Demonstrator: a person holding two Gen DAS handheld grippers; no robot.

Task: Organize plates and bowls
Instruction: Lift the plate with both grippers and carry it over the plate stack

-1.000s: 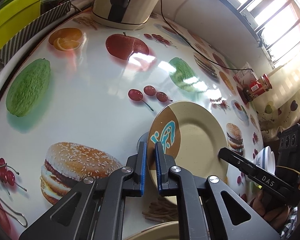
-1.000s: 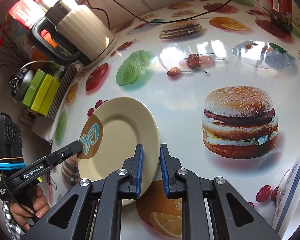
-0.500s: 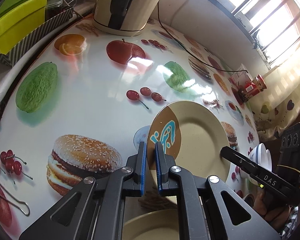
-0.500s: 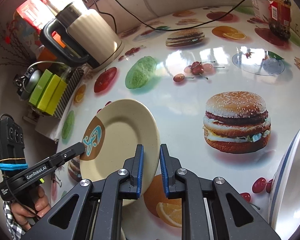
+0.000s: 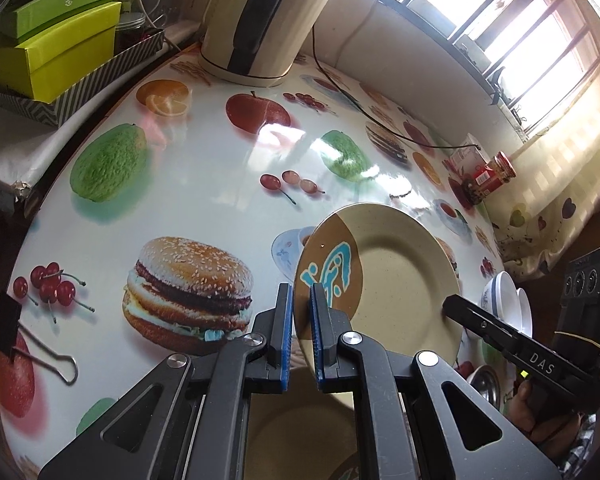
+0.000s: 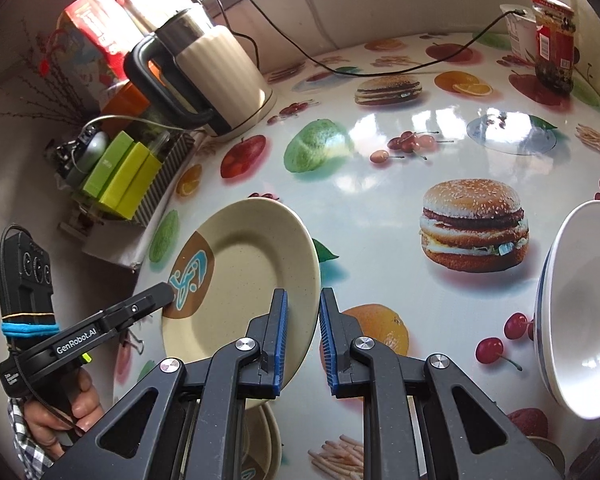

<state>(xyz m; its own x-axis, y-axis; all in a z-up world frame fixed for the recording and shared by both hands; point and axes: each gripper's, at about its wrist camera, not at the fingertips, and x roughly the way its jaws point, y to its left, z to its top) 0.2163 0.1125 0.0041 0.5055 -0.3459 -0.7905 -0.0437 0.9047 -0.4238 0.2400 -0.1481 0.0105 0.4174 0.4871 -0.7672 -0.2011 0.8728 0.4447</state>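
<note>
On a glossy food-print bench (image 5: 204,184) by a bright window (image 5: 512,28), left gripper (image 5: 299,336) and right gripper (image 6: 302,340), angled downward, each pinch opposite rims of a tilted beige plate (image 5: 396,280).

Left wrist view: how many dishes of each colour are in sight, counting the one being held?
beige plates: 2
white bowls: 2
steel bowl: 1
Total: 5

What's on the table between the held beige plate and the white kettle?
Nothing solid: only printed tablecloth lies between the beige plate and kettle, per the left wrist view.
</note>
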